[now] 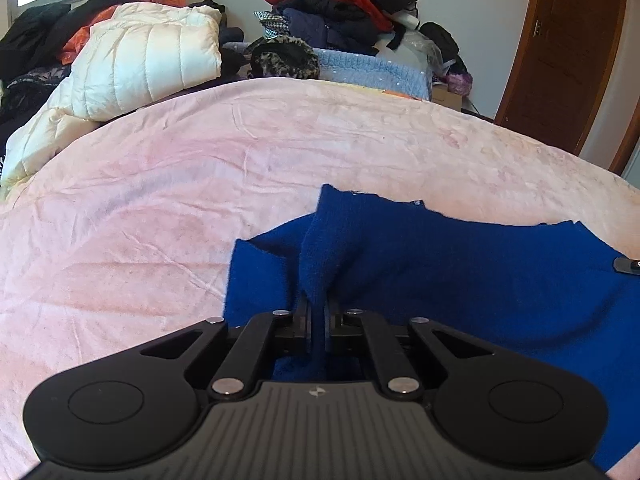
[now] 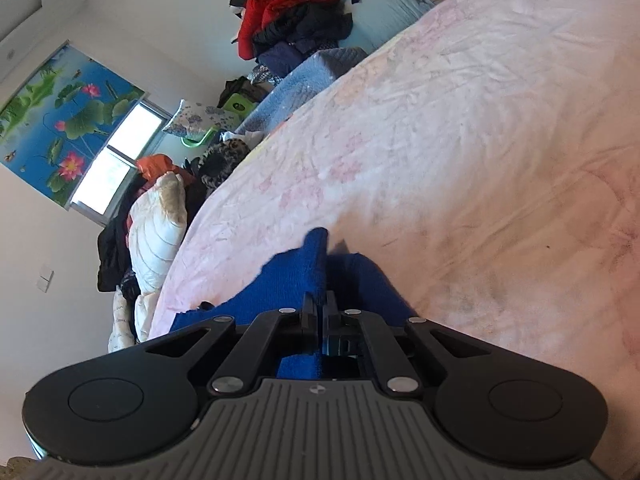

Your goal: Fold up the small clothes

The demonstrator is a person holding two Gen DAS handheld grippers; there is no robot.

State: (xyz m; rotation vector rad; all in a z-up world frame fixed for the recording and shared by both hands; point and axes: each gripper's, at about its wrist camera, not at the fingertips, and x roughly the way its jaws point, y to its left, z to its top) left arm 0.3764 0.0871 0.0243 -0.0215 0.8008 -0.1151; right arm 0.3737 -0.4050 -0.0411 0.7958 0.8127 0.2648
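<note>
Blue garment (image 1: 460, 264): solid royal blue, no pattern visible. Left gripper (image 1: 319, 312) and right gripper (image 2: 320, 308): black, with grey ribbed bodies. Bedspread (image 1: 200, 168): pale pink, faint floral print. Puffer jacket (image 1: 152, 56), upper left: cream, quilted. Clothes pile (image 1: 332, 4), top centre: red, navy, black. Door (image 1: 568, 52), right: brown wood. Window blind (image 2: 60, 116), left: blue with pink lotus flowers and green leaves.

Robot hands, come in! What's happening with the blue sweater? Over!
Left gripper shut on blue sweater. Right gripper shut on it too. Sweater partly lifted off pink bedspread. Nothing in the way.
</note>
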